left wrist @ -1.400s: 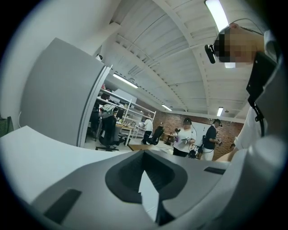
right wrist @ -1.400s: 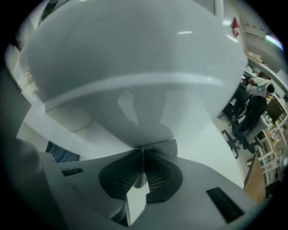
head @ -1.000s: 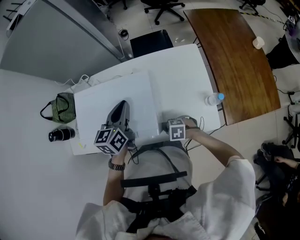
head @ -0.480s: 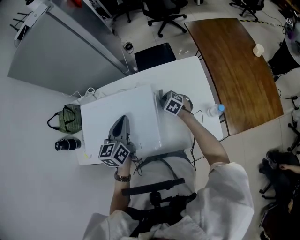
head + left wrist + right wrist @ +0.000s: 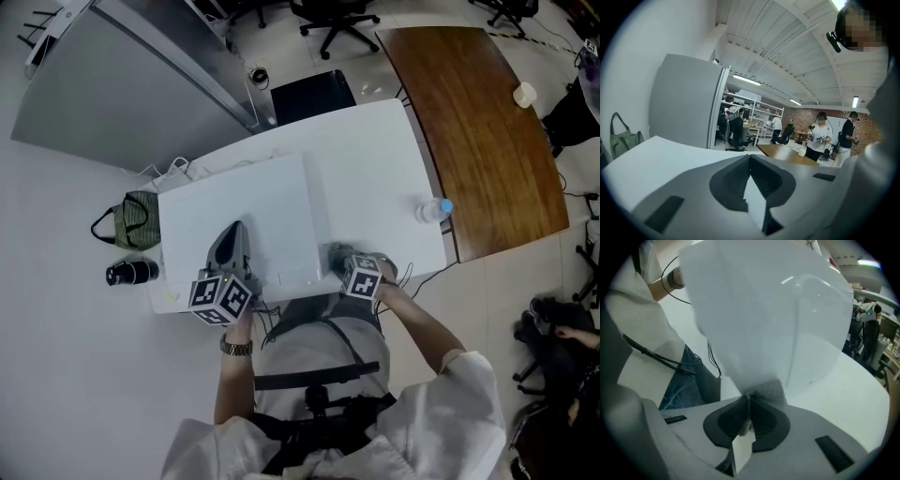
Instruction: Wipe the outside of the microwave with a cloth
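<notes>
The right gripper [image 5: 336,257], jaws pinched tight on the grey cloth [image 5: 767,390], holds it against the near right corner of the microwave [image 5: 246,211], which lies straight ahead on the desk's [image 5: 375,159] left half, while the left gripper [image 5: 232,236], jaws together and empty, rests on its top.

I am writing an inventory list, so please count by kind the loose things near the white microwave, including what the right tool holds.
cloth, clamped in the right tool: 1
water bottle: 1
green bag: 1
black cylinder: 1
Total: 4
</notes>
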`<state>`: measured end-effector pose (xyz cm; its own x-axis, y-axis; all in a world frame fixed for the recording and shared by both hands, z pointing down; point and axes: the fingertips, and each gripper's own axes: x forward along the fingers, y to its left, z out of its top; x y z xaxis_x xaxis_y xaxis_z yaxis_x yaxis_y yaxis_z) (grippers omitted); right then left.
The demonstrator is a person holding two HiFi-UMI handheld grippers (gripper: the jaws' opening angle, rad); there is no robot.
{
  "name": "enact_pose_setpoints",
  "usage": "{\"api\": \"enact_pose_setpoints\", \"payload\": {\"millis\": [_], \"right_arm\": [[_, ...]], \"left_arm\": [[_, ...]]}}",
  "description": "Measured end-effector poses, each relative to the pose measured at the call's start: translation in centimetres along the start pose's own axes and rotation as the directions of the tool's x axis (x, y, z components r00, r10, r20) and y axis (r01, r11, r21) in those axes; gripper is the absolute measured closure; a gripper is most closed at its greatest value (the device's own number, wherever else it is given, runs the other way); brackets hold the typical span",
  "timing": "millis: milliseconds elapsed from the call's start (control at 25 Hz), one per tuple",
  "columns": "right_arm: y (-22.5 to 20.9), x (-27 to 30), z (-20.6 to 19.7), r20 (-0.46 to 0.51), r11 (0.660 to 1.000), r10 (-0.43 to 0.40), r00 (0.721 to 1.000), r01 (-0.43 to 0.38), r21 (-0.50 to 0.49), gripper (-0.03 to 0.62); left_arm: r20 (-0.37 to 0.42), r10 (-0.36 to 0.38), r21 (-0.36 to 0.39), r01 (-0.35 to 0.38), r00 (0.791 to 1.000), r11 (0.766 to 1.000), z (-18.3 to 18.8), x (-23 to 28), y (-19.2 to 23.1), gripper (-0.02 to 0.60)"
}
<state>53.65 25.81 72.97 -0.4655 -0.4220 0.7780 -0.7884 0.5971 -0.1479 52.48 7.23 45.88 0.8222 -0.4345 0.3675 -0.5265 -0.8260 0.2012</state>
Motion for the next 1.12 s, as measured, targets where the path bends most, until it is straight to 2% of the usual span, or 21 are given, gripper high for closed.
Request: {"api": "enact_pose_setpoints", "payload": {"millis": [120,240,320,440,520,560,640,720,760,840,960,1040,1120], "right_arm": [[4.1,-0.8,0.0,0.070,0.993,0.006,0.998,-0.014,0.118,0.554],[7.1,-2.3,1.3,0.147,0.977,-0.034,0.989,0.002,0.214,0.554],[9.0,-3.9,3.8,0.229,0.969,-0.067,0.971,0.008,0.248,0.554],[12.5,-5.9,9.2,0.357,0.959,-0.145,0.923,0.043,0.278,0.554],[14.4,-5.8,13.7,0.446,0.944,-0.227,0.866,0.084,0.318,0.554],[15.2,-5.7,16.4,0.498,0.930,-0.277,0.822,0.100,0.353,0.554],[16.8,-5.6,22.3,0.581,0.889,-0.397,0.711,0.140,0.435,0.555],[18.4,-5.1,27.5,0.608,0.837,-0.519,0.601,0.212,0.505,0.554],[19.3,-4.8,29.7,0.609,0.809,-0.568,0.554,0.242,0.535,0.556],[21.6,-3.8,33.4,0.603,0.760,-0.639,0.478,0.270,0.591,0.556],[25.5,-1.7,38.6,0.602,0.717,-0.692,0.399,0.280,0.639,0.556],[28.1,-0.5,41.5,0.612,0.718,-0.693,0.381,0.288,0.633,0.556],[30.2,-0.4,42.9,0.611,0.720,-0.691,0.385,0.298,0.626,0.556]], "left_arm": [[-0.017,0.057,0.040,-0.057,0.998,0.998,-0.4,-0.9,0.1,0.551],[-0.021,0.104,0.077,-0.102,0.994,0.992,-0.9,-2.4,0.2,0.549],[-0.031,0.098,0.091,-0.094,0.995,0.991,-1.2,-3.8,0.6,0.549],[-0.056,0.082,0.114,-0.075,0.995,0.991,-2.4,-7.4,2.7,0.549],[-0.061,0.073,0.125,-0.065,0.995,0.990,-3.4,-10.7,5.7,0.549],[-0.058,0.067,0.119,-0.060,0.996,0.991,-3.8,-12.6,7.5,0.549],[-0.053,0.067,0.090,-0.062,0.996,0.994,-4.7,-17.0,11.8,0.549],[-0.054,0.084,0.052,-0.081,0.995,0.995,-5.5,-21.3,16.2,0.549],[-0.056,0.089,0.028,-0.087,0.994,0.996,-5.9,-23.3,18.1,0.549],[-0.057,0.085,-0.004,-0.086,0.995,0.996,-7.1,-27.4,21.4,0.549],[-0.040,0.068,0.002,-0.068,0.997,0.998,-8.3,-32.6,25.9,0.550],[-0.022,0.049,0.009,-0.049,0.999,0.999,-8.4,-35.4,27.9,0.551],[-0.010,0.035,0.003,-0.035,0.999,0.999,-8.4,-37.4,28.2,0.551]]}}
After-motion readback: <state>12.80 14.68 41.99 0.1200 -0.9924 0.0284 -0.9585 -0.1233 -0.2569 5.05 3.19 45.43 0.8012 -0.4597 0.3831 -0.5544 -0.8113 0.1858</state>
